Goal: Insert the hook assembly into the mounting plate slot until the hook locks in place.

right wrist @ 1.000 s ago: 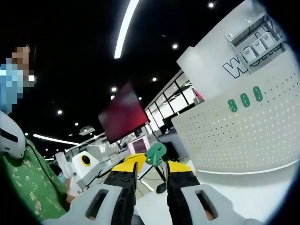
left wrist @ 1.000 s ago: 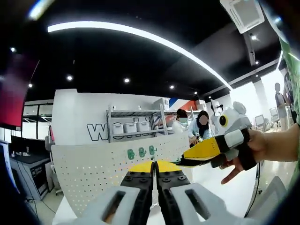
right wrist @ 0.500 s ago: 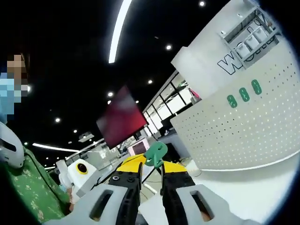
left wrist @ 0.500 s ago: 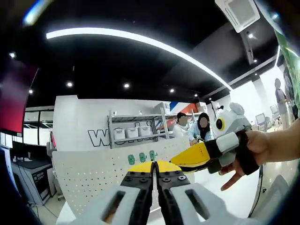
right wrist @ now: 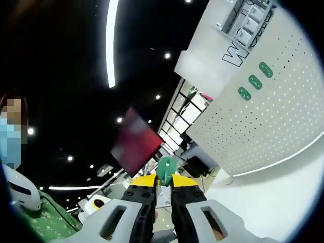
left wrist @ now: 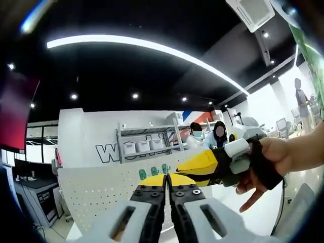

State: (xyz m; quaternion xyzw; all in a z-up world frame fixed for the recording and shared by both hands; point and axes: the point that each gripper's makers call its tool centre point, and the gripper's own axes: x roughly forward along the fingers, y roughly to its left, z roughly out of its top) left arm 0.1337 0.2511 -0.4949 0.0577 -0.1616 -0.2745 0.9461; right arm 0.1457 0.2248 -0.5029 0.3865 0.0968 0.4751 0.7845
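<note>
A white perforated mounting plate (left wrist: 96,190) stands upright ahead, with three green hooks (left wrist: 152,172) fixed near its top edge. My left gripper (left wrist: 166,180) is shut with nothing visible between its yellow-tipped jaws, pointing at the plate. My right gripper (left wrist: 188,166), held by a hand (left wrist: 276,159), comes in from the right with its yellow jaws near those hooks. In the right gripper view, the right gripper (right wrist: 158,180) is shut on a green hook assembly (right wrist: 165,169) that sticks up between its jaws. The plate (right wrist: 268,131) and its three hooks (right wrist: 254,81) lie off to the right, apart from the held hook.
A white tabletop (right wrist: 268,197) runs under the plate. Behind it stand a metal shelf with white bins (left wrist: 144,144), a white wall, and two people (left wrist: 207,135). A red screen (right wrist: 137,145) hangs at left. A person in green (right wrist: 45,225) is close by.
The right gripper's jaws have narrowed onto the green hook, and its view has rolled and tilted. In the left gripper view the right gripper has shifted left, closer to the plate's hooks.
</note>
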